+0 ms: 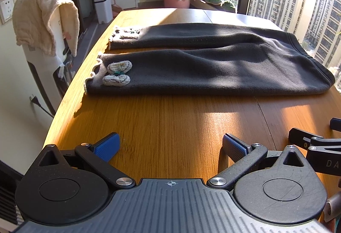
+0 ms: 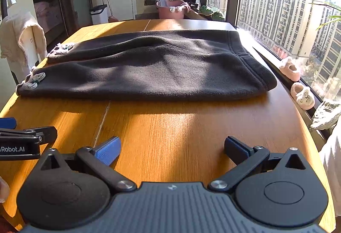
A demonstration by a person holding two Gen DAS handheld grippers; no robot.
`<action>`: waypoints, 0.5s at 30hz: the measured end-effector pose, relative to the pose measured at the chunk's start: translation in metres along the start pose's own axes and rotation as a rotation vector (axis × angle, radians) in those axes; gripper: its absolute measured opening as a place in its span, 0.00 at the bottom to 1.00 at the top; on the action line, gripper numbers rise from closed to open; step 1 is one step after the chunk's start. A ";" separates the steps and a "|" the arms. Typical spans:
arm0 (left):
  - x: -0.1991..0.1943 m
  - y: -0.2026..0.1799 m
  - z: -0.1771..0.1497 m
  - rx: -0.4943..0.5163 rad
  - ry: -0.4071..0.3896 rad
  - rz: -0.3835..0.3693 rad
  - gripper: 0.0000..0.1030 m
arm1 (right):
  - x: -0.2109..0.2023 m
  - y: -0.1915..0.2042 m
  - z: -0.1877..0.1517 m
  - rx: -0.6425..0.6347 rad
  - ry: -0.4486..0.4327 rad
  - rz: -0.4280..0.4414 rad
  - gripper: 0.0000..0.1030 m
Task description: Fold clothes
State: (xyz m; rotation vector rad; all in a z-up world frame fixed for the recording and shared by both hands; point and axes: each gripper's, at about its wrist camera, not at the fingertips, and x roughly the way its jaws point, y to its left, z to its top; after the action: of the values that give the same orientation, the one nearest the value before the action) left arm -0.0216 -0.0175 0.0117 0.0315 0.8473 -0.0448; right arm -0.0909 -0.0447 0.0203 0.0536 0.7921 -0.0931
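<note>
Dark grey pants (image 1: 202, 62) lie flat across the wooden table (image 1: 170, 122), legs side by side, cuffs w/ small knit bows (image 1: 118, 73) toward the left edge, waistband (image 2: 251, 62) near the window-side edge. Left gripper (image 1: 170, 147) and right gripper (image 2: 172, 148) sit side by side, both w/ fingers spread apart, empty, well short of the pants. Bare sunlit tabletop lies between fingers and fabric.

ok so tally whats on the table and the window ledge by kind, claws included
dark trousers: 1
bow trims on the trouser cuffs: 2
pink slippers on the ledge: 2
open claws, left claw and right claw: 2
total: 7
</note>
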 end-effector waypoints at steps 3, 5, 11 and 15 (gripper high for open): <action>0.000 -0.001 0.000 0.000 -0.001 0.002 1.00 | 0.000 0.000 0.000 0.000 0.000 0.000 1.00; 0.000 -0.001 0.000 0.000 -0.002 0.004 1.00 | 0.000 0.000 0.000 -0.001 0.001 0.000 1.00; 0.000 -0.002 -0.001 -0.002 -0.006 0.006 1.00 | 0.000 0.000 0.001 -0.003 0.001 0.003 1.00; 0.000 -0.002 -0.001 -0.002 -0.009 0.006 1.00 | 0.000 0.000 0.000 -0.003 -0.001 0.003 1.00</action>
State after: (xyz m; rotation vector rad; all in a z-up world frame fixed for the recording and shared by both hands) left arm -0.0229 -0.0192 0.0108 0.0318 0.8382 -0.0388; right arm -0.0904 -0.0444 0.0204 0.0518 0.7910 -0.0885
